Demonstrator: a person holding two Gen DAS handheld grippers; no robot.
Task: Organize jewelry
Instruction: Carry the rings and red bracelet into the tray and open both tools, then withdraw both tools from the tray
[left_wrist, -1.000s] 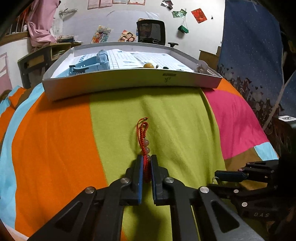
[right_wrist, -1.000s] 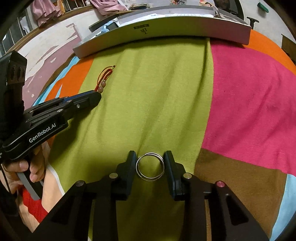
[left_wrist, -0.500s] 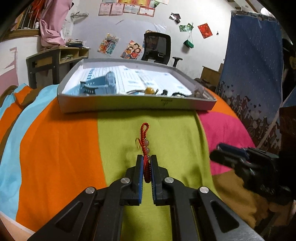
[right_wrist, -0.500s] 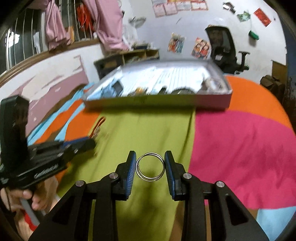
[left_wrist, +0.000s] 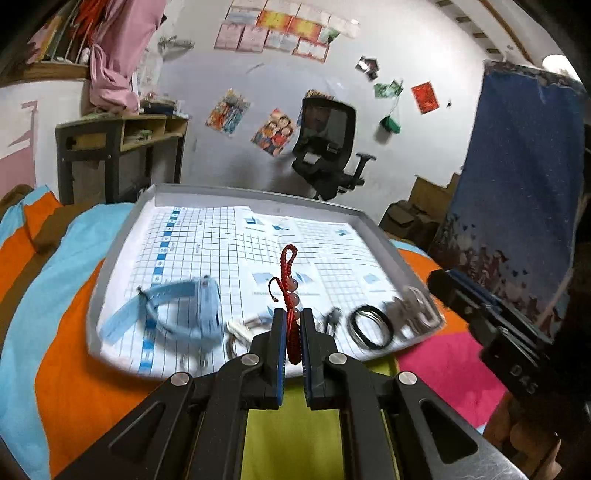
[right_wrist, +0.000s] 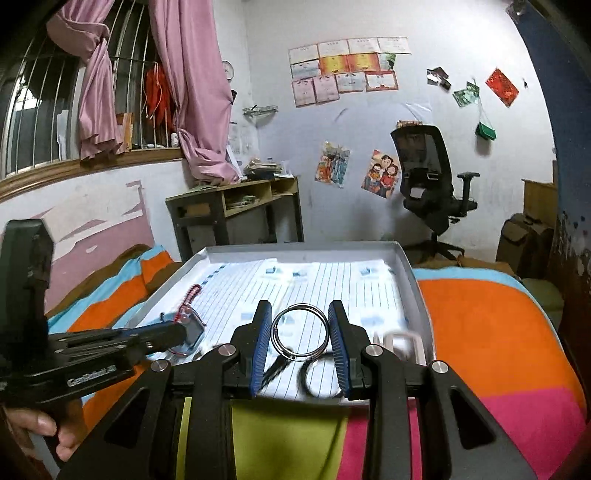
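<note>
- Above the near edge of a shallow grey tray (left_wrist: 384, 243) that sits on a bed with a striped blanket (left_wrist: 66, 369), two hand-held claws hover side by side, each carrying a piece of jewelry.
- Left claw (left_wrist: 293, 332): its jaws are clamped on the lower end of a red cord bracelet (left_wrist: 289, 284) with pale beads. The cord stands upright above the fingertips, over the tray's grid-printed paper lining.
- Right claw (right_wrist: 300, 334): its jaws are pressed against both sides of a thin metal ring bangle (right_wrist: 300, 332), held upright over the front of the tray.
- Already lying in the tray, in the left wrist view: a light blue watch (left_wrist: 177, 306) toward the left, a dark ring bangle (left_wrist: 371, 326) toward the right, and a blurred silvery piece (left_wrist: 413, 310) near the right corner.
- Part of a hand (right_wrist: 40, 432) grips the left tool's handle, seen in the right wrist view.
- Judged step: carrying both pieces over the tray to set them down.
- To do it well, each claw should likely move past the near rim and lower over bare paper, away from the watch and dark bangle, before letting go.
- The cord is limp and may flop sideways; the round bangle could roll if released on edge, so laying it low and flat seems wise.
</note>
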